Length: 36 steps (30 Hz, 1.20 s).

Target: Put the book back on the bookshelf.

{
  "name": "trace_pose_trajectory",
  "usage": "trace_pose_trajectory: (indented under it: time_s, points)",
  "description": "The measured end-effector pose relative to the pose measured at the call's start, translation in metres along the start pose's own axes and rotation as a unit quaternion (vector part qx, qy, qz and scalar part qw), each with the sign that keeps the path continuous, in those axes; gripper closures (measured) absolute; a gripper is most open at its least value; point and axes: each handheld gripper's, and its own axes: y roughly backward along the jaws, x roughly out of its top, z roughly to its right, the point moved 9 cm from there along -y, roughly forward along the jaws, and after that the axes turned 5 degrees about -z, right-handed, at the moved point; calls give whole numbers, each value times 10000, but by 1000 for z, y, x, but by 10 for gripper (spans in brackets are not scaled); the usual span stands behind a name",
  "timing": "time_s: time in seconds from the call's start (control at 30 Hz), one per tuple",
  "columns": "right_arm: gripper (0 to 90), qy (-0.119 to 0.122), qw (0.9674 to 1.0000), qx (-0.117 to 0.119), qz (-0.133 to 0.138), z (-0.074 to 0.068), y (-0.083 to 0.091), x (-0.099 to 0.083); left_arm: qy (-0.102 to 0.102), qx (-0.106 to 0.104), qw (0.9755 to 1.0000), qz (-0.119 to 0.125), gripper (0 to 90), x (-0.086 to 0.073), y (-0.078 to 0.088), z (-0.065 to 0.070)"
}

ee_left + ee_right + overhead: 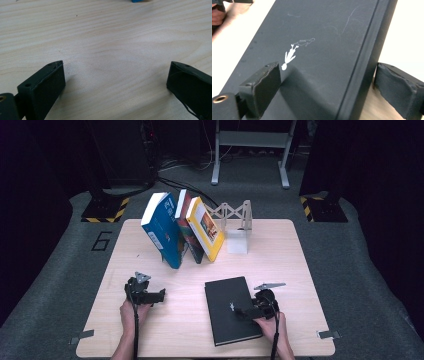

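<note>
A black book (222,315) with a small white figure on its cover lies flat on the table's front right. My right gripper (248,310) reaches over it from the right and is open. In the right gripper view, one jaw rests above the cover of the black book (319,30) near the figure. The other jaw stands past the book's long edge over the table, so the right gripper (327,68) straddles that edge. My left gripper (161,296) is open over bare wood at the front left. The left gripper (115,65) has nothing between its jaws.
A blue book (162,230), a dark red book (184,227) and a yellow book (206,227) lean together at the table's back middle. A white folding rack (235,212) and a pale block (237,241) stand beside them. The wooden table (150,265) has metal clips at its front corners.
</note>
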Motion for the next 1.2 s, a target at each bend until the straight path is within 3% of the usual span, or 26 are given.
trace_pose_trajectory:
  time_s: [0.23, 0.53, 0.57, 0.7, 0.87, 0.97, 1.0, 1.13, 1.2]
  points:
    - [85, 231, 9992, -334, 65, -1, 6, 0, 1, 0, 10000, 5, 17, 0, 0, 0]
    - [102, 224, 9970, -715, 186, 4, 35, -22, -12, -46, 10000, 1, 17, 0, 0, 1]
    - [104, 235, 9968, -736, 222, 5, 39, -25, -109, -84, 9999, -5, 17, 0, 0, 2]
    - [119, 213, 9953, -900, 277, 8, 52, -35, -126, -148, 9997, -115, 27, 0, 2, 6]
    - [126, 230, 9935, -1082, 262, 13, 62, -50, -74, -548, 9984, -73, 23, 11, 11, 21]
    - [133, 116, 9932, -1125, 265, 14, 66, -59, -58, -877, 9961, -3, 29, 25, 17, 35]
    - [133, 116, 9932, -1125, 265, 14, 66, -59, -58, -877, 9961, -3, 32, 25, 17, 35]
    - [135, 38, 9925, -1177, 331, 13, 73, -68, -424, -1077, 9932, -125, 38, 33, 20, 52]
    - [138, 65, 9925, -1178, 321, 12, 74, -73, -492, -1156, 9920, -122, 42, 37, 19, 62]
